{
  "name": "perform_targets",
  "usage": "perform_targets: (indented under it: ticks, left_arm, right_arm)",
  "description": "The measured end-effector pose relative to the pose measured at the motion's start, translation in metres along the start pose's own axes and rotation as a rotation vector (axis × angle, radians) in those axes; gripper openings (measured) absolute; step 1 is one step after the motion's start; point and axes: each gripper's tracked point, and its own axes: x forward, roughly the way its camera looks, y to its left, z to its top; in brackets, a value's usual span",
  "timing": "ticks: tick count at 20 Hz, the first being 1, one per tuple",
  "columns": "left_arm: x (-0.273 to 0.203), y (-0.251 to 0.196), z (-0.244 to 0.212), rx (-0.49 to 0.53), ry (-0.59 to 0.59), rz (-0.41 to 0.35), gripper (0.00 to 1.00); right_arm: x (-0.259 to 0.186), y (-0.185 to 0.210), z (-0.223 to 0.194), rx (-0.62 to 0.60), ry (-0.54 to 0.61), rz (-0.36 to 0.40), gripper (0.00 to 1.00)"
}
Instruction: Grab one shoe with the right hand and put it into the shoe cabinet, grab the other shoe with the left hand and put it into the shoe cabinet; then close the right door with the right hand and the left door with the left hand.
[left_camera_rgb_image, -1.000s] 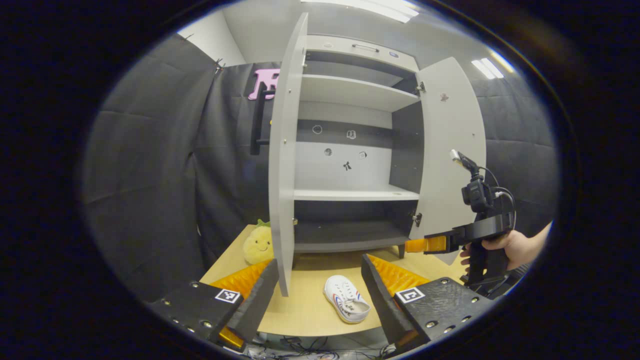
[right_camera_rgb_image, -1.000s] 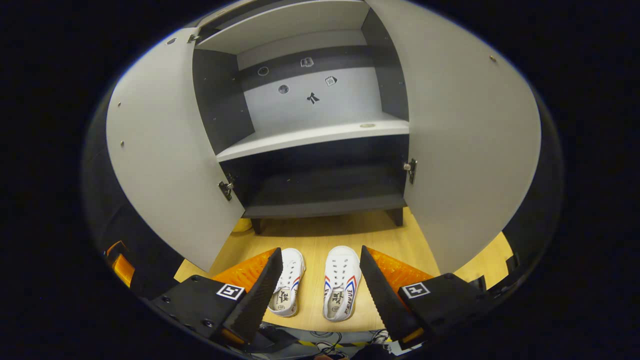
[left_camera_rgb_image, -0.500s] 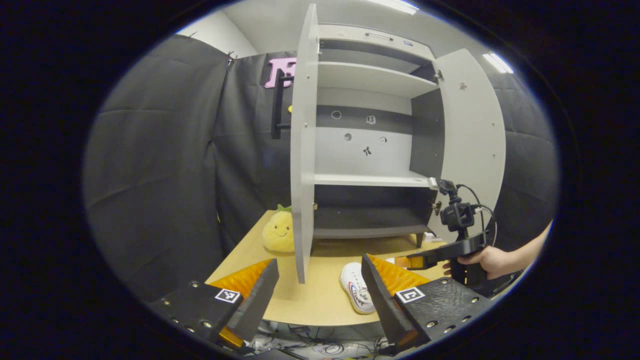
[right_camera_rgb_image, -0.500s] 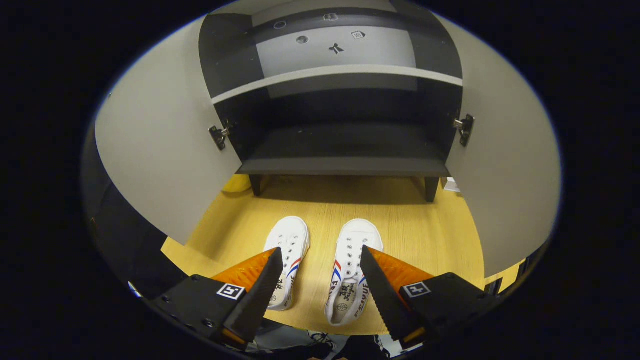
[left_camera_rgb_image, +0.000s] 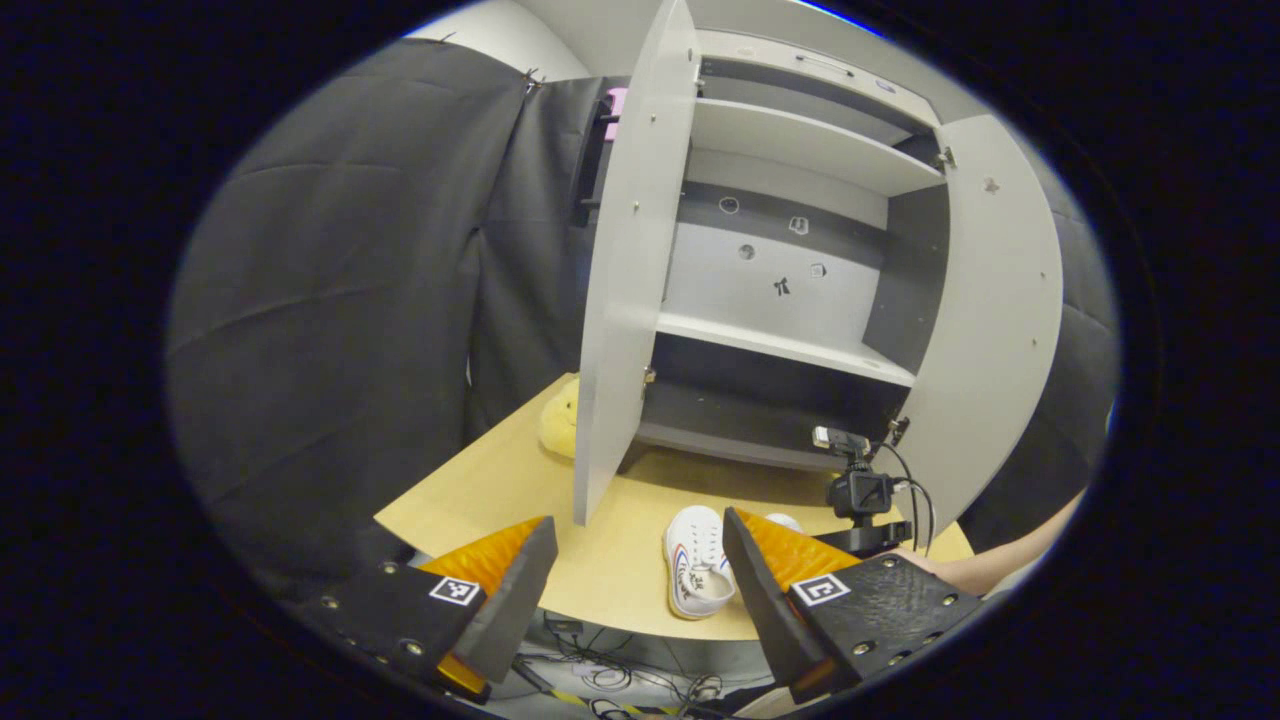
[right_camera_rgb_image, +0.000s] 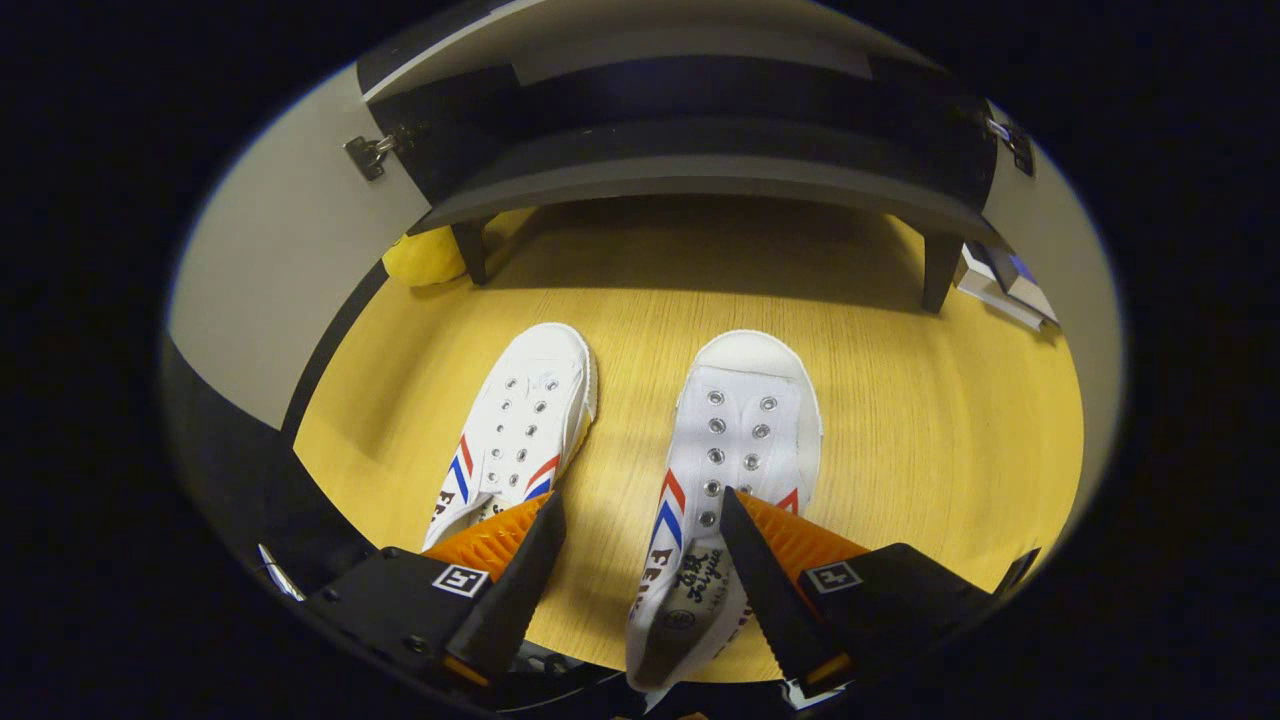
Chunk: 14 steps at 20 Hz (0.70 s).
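Right gripper lines up over the right shoe, nothing gripped yet.

In the right gripper view, the right gripper (right_camera_rgb_image: 640, 520) is wide open and empty, its fingers low in the frame, one over the right shoe (right_camera_rgb_image: 735, 450), which lies at centre on the table (right_camera_rgb_image: 950, 420) beside the left shoe (right_camera_rgb_image: 520, 425). To grip well, it likely needs to shift right to straddle the shoe's sides, then close. The left gripper (left_camera_rgb_image: 640, 545) hangs open and empty; the cabinet (left_camera_rgb_image: 790, 300) doors stand open.
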Motion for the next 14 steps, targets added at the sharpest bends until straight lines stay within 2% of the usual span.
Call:
perform_targets:
  ticks: [1, 2, 5, 7, 8, 9, 12, 13, 14]
  left_arm:
    - [0.0, -0.003, -0.001, 0.009, 0.004, 0.01, 0.96]
    - [0.0, -0.006, -0.002, 0.016, 0.008, 0.018, 0.96]
    - [0.003, -0.019, -0.002, 0.023, 0.014, 0.033, 0.96]
    - [0.005, -0.027, -0.002, 0.016, 0.014, 0.045, 0.96]
    - [0.007, -0.032, -0.003, 0.014, 0.013, 0.051, 0.96]
    - [0.008, -0.037, -0.003, 0.017, 0.012, 0.056, 0.96]
    - [0.012, -0.055, -0.005, 0.033, 0.019, 0.062, 0.96]
    - [0.016, -0.064, -0.006, 0.032, 0.025, 0.058, 0.96]
    - [0.018, -0.073, -0.007, 0.029, 0.03, 0.056, 0.98]
  right_arm:
    - [0.004, 0.0, -0.001, -0.007, 0.019, 0.004, 0.94]
    - [0.009, -0.002, -0.006, -0.034, 0.036, -0.004, 0.9]
    - [0.01, -0.008, -0.006, -0.124, 0.066, -0.065, 0.75]
    - [0.009, -0.017, -0.004, -0.142, 0.074, -0.12, 0.72]
    - [0.013, -0.022, -0.004, -0.13, 0.07, -0.129, 0.64]
    - [0.013, -0.02, -0.006, -0.115, 0.076, -0.111, 0.38]
    - [0.012, -0.024, -0.005, -0.126, 0.076, -0.066, 0.38]
    - [0.008, -0.025, -0.003, -0.111, 0.083, -0.048, 0.26]
    - [0.011, -0.024, -0.004, -0.102, 0.087, -0.031, 0.26]
